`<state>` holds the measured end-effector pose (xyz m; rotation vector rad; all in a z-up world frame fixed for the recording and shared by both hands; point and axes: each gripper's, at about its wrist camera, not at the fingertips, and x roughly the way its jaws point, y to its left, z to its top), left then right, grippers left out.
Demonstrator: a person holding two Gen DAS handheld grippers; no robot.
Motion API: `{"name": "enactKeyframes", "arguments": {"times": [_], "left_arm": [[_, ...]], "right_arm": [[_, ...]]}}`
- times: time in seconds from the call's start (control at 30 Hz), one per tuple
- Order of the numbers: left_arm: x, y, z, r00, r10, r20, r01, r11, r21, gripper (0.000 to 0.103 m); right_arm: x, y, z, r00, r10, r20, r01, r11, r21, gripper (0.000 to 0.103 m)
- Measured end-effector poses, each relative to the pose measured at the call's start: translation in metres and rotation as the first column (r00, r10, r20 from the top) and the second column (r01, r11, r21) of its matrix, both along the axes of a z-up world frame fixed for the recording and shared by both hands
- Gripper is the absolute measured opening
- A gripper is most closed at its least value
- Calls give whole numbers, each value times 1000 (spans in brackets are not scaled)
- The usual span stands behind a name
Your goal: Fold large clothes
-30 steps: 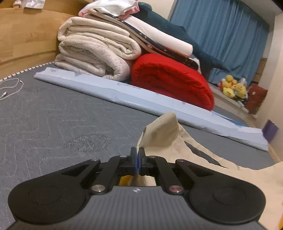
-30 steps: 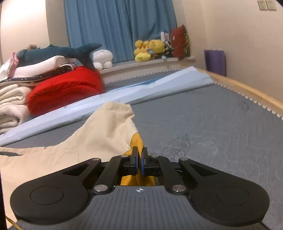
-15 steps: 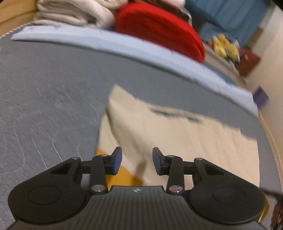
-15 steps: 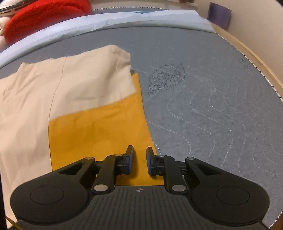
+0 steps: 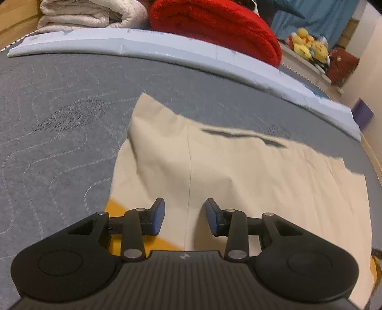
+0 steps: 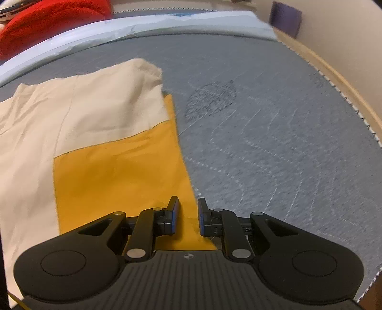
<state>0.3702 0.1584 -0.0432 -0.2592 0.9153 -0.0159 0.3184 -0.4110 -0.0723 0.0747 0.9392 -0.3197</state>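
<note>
A large cream and mustard-yellow garment [image 5: 238, 171] lies flat on the grey quilted mattress [image 5: 59, 124]. Its cream part is folded over the yellow part, which shows in the right wrist view [image 6: 114, 171]. My left gripper [image 5: 185, 215] is open and empty, just above the garment's left side near its yellow corner [image 5: 114, 208]. My right gripper [image 6: 187, 215] is open and empty, above the yellow panel's right edge. The garment also shows cream in the right wrist view [image 6: 83, 105].
A pale blue rolled sheet [image 5: 167, 45] runs along the far side of the mattress. Behind it are a red blanket [image 5: 214, 26] and folded white bedding [image 5: 90, 12]. Plush toys [image 5: 308, 47] sit by the blue curtain. A wooden bed edge [image 6: 339, 81] borders the right.
Both grippers were shut on the garment's edge and held it up. They have let it go and opened, and the cream part now lies flat over the yellow part.
</note>
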Motion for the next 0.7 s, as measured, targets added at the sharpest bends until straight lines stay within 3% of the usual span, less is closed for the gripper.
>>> {"name": "enactKeyframes", "arguments": {"times": [0.23,0.33,0.4,0.5,0.57,0.7], "left_arm": [[29,3,-21,996,87,9,-87,995,57,42],[34,15,-25,989,145,8,-145,989,38,41],[37,20,-24,987,160,14,-161,987,21,41],[39,20,-19,983,177,49,-179,982,63,41],[38,18,-11,978,200,63,-205,975,84,41],[31,3,22,982,144,122,-147,989,20,41]], "right_arm": [[4,-10,-7,1000,8,-26,-7,999,41,16],[5,-10,-7,999,30,-19,-29,997,69,0],[3,-10,-1,1000,10,14,-11,998,65,0],[-3,-19,11,994,-61,88,53,994,92,0],[-3,-20,10,994,-75,77,69,994,86,0],[-3,-10,10,995,-88,53,87,996,20,0]]}}
